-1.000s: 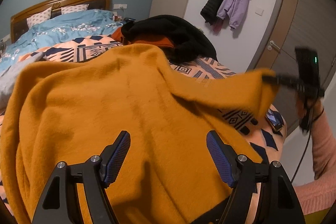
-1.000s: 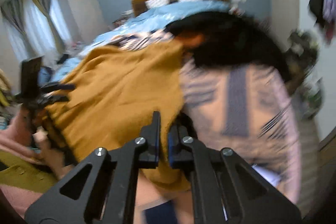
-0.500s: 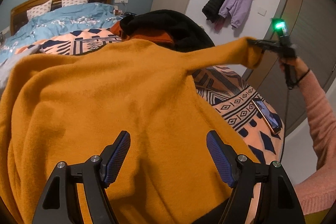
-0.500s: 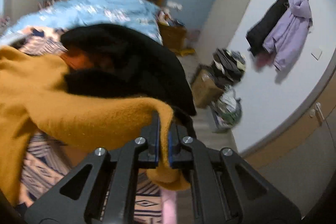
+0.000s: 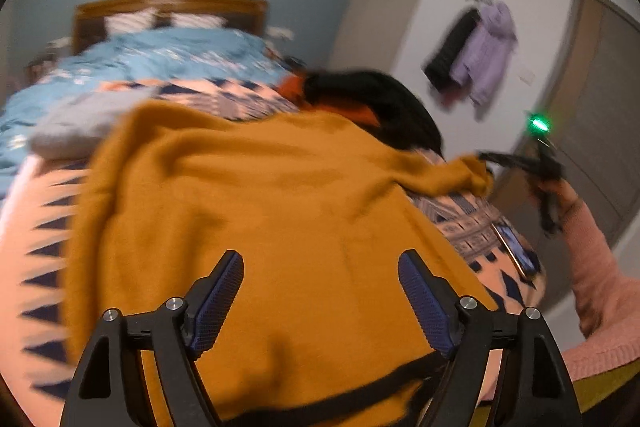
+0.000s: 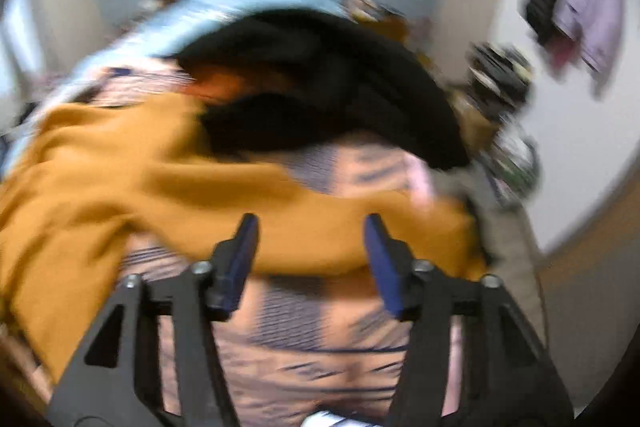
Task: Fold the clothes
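Only the left wrist view shows the right hand-held gripper (image 5: 486, 159) from outside, beside the mustard sweater (image 5: 256, 211) sleeve end. The right view shows its jaws, just opened, apart with the sleeve lying beyond them, unclamped. The left hand-held gripper (image 5: 320, 301) stands wide apart above the sweater, spread on the patterned bed (image 5: 44, 247); black clothes (image 6: 328, 83) are piled beyond.

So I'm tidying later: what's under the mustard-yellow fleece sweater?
The mustard-yellow fleece sweater lies on a peach blanket with navy geometric patterns, visible around its edges. Whatever sits beneath the sweater's middle is covered.
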A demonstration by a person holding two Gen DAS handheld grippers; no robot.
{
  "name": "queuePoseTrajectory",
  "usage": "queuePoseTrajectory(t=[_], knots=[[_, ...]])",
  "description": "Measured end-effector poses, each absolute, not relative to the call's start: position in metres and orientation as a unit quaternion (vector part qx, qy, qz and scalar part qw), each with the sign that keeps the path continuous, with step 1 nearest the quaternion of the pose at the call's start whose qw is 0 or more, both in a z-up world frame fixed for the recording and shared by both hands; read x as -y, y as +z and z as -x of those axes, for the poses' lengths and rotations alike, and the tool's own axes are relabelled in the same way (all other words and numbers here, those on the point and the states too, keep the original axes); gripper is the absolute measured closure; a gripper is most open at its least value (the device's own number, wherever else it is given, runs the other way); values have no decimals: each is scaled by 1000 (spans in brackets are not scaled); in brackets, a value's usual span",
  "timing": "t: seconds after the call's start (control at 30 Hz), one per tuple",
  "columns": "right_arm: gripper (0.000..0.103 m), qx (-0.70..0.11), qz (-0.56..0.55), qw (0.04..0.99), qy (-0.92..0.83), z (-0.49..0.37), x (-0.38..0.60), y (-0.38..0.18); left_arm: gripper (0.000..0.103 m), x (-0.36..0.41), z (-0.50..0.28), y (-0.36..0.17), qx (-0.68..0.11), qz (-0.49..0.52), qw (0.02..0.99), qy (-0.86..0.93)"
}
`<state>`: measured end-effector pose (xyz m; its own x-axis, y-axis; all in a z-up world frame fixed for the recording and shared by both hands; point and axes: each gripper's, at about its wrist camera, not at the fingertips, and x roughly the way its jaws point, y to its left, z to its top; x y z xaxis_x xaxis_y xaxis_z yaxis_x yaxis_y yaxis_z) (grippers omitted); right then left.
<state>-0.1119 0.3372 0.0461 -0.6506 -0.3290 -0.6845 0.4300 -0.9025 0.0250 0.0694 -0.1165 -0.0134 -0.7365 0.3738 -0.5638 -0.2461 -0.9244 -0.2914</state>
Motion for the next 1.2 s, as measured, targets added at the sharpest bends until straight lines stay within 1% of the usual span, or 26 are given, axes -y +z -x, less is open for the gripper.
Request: queuePoseTrajectory(t=[0.03,0.1,0.17,0.27,0.43,0.63,0.67,0.7,0.73,0.77,0.8,0.83,0.9,1.07,1.2], knots=[[37,-77,-348,236,-904,95,-328,53,21,128,-77,-12,106,313,154,931],[32,-108,-321,307,-889,53,-294,59,21,147,-88,-13,123,304,132,935],[31,-135,-306,365,-869,19,-259,56,21,165,-99,-17,132,301,102,939],[31,-158,-307,444,-827,-23,-203,39,21,183,-116,-25,144,300,82,940],[31,-236,-314,497,-773,-78,-124,-11,21,192,-141,-45,150,309,83,936],[31,-242,-323,510,-759,-95,-91,-44,21,182,-157,-60,136,314,119,932],[35,-243,-325,506,-761,-94,-88,-47,21,180,-158,-60,131,313,125,932],[47,-242,-328,501,-763,-92,-85,-50,21,178,-159,-61,126,312,132,932],[54,-240,-333,494,-767,-90,-82,-53,21,176,-160,-61,120,312,138,932],[72,-234,-336,485,-773,-86,-82,-54,21,175,-159,-62,118,312,140,932],[86,-227,-340,475,-779,-82,-84,-53,21,174,-159,-62,115,314,141,932],[92,-216,-341,472,-784,-80,-87,-51,21,175,-159,-63,114,315,141,932],[96,-186,-340,466,-796,-74,-98,-42,21,178,-159,-66,114,318,134,932],[97,-122,-321,423,-838,-60,-139,-13,21,194,-155,-75,127,324,110,931],[97,-89,-326,374,-864,-47,-172,-6,21,201,-146,-85,128,339,89,928]])
